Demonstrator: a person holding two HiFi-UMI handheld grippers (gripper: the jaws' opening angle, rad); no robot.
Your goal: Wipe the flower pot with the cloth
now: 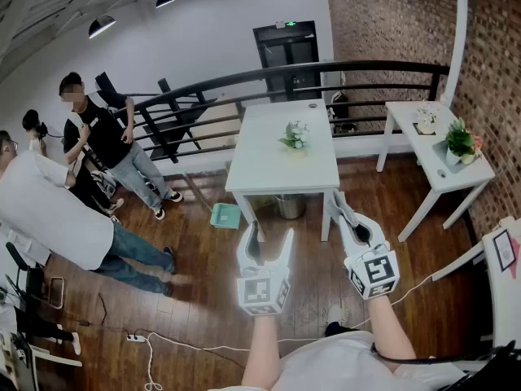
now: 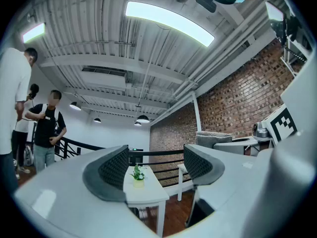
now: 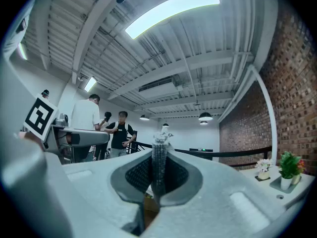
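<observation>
A small plant in a pale flower pot (image 1: pixel 295 137) stands on the white middle table (image 1: pixel 277 177); the left gripper view shows the pot (image 2: pixel 137 174) far off between the jaws. My left gripper (image 1: pixel 271 233) hovers above the wooden floor short of that table, its jaws apart with nothing between them (image 2: pixel 153 165). My right gripper (image 1: pixel 339 200) is beside it, near the table's front right corner, shut on a strip of grey cloth (image 3: pixel 159 167). The cloth (image 2: pixel 214 138) also shows at the right of the left gripper view.
A second white table (image 1: pixel 440 169) by the brick wall carries a green plant (image 1: pixel 461 142) and a small white flower arrangement (image 1: pixel 425 120). A black railing (image 1: pixel 244 84) runs behind both tables. Several people (image 1: pixel 106 145) stand at the left. Cables (image 1: pixel 155 340) lie on the floor.
</observation>
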